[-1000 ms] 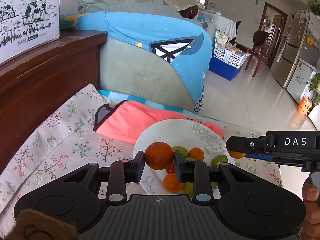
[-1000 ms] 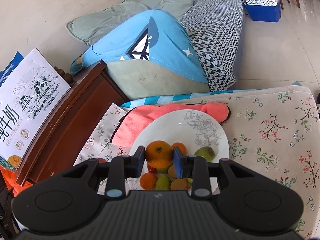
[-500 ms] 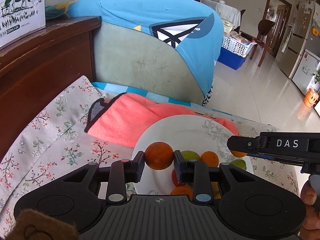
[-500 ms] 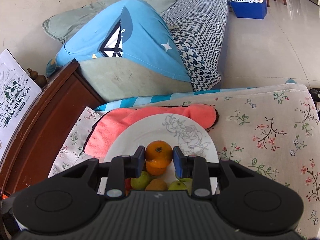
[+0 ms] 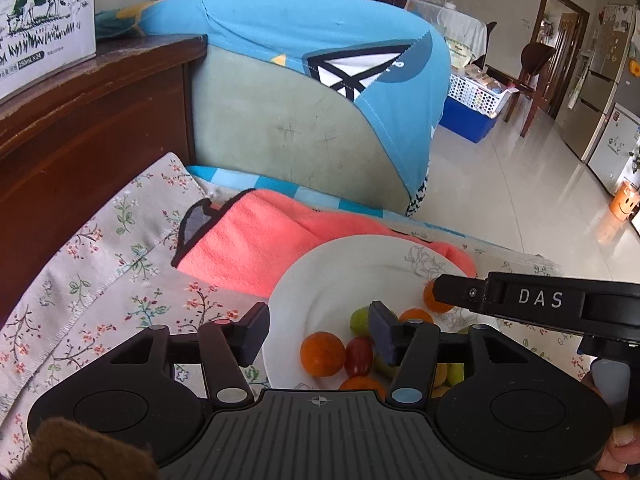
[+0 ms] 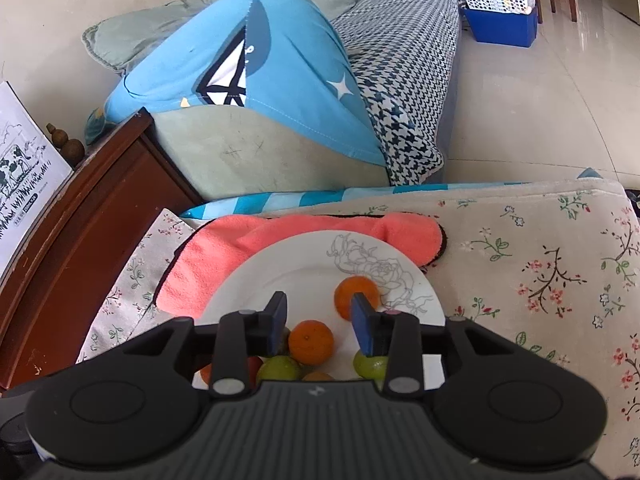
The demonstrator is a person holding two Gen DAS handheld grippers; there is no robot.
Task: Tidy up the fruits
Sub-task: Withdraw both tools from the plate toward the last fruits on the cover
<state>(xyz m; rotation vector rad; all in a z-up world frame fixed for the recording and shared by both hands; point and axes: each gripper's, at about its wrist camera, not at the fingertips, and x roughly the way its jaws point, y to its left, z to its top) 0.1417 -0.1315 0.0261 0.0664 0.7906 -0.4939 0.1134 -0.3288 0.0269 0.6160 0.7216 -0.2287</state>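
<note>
A white plate with a rose drawing lies on a pink towel and holds several small oranges, green fruits and a red one. My left gripper is open and empty above the plate's near left part, with an orange lying below between its fingers. My right gripper is open and empty over the plate. One orange lies by its right finger and another orange lies below the gap. The right gripper's side also shows in the left wrist view.
The plate sits on a floral cloth. A dark wooden cabinet with a milk carton box stands to the left. A sofa with a blue cover is behind. Tiled floor lies to the right.
Both grippers were shut on an orange and have opened. Both oranges now lie on the plate among the other fruit.
</note>
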